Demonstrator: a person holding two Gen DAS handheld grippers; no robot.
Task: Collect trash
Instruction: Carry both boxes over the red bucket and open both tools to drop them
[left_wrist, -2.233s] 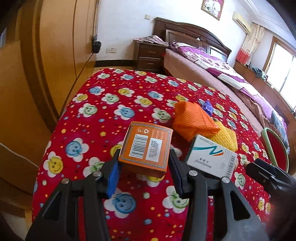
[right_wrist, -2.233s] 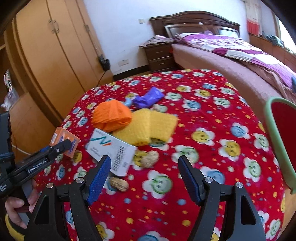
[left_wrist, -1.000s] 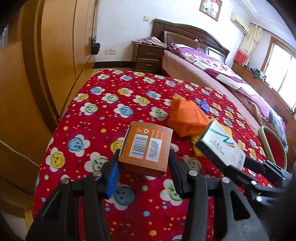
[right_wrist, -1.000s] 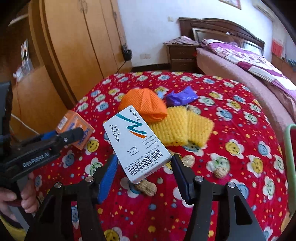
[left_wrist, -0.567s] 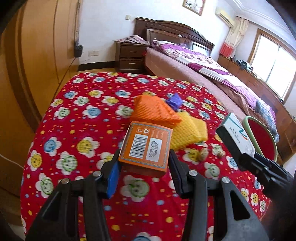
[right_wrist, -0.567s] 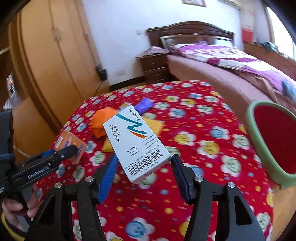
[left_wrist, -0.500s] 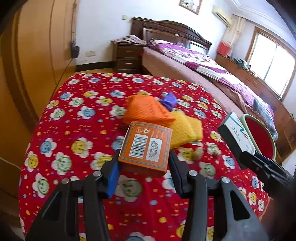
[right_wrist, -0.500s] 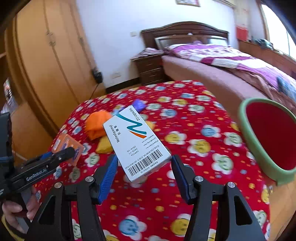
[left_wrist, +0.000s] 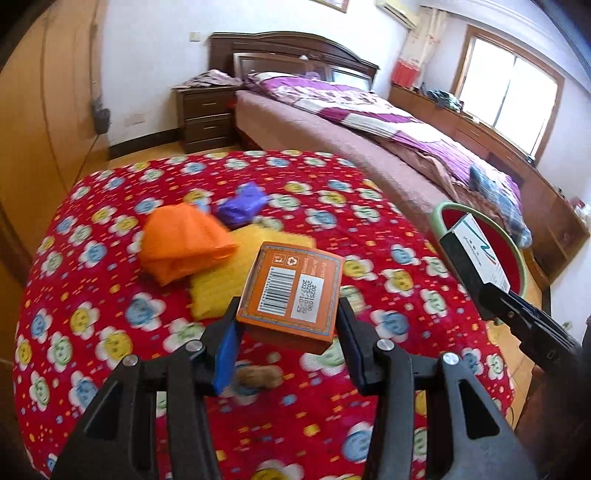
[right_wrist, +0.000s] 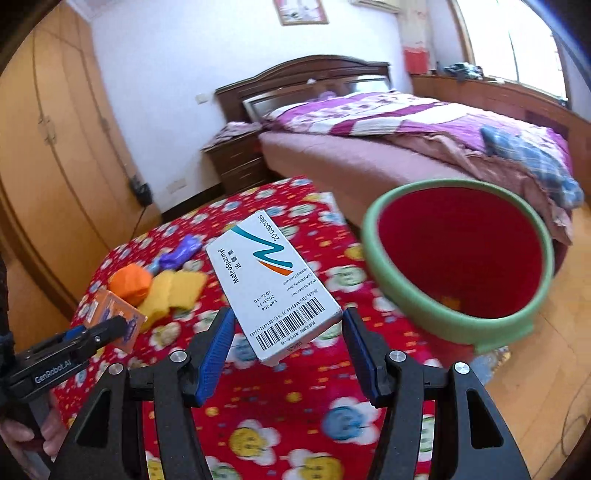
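Both hands have swung across the flowered worktop (left_wrist: 110, 280) toward the red bin (right_wrist: 458, 328) with the green rim, which now fills far more of the right wrist view than a second ago. Above the cloth, the left gripper (left_wrist: 288, 332) clamps the orange carton (left_wrist: 291, 291) by its two side faces, while the right gripper (right_wrist: 288, 332) pinches the white capsule box (right_wrist: 273, 291) at its barcode end. Both look like light, stiff, hollow cardboard with smooth faces, so a flat-sided hold suits them, and hard squeezing would likely crush them.
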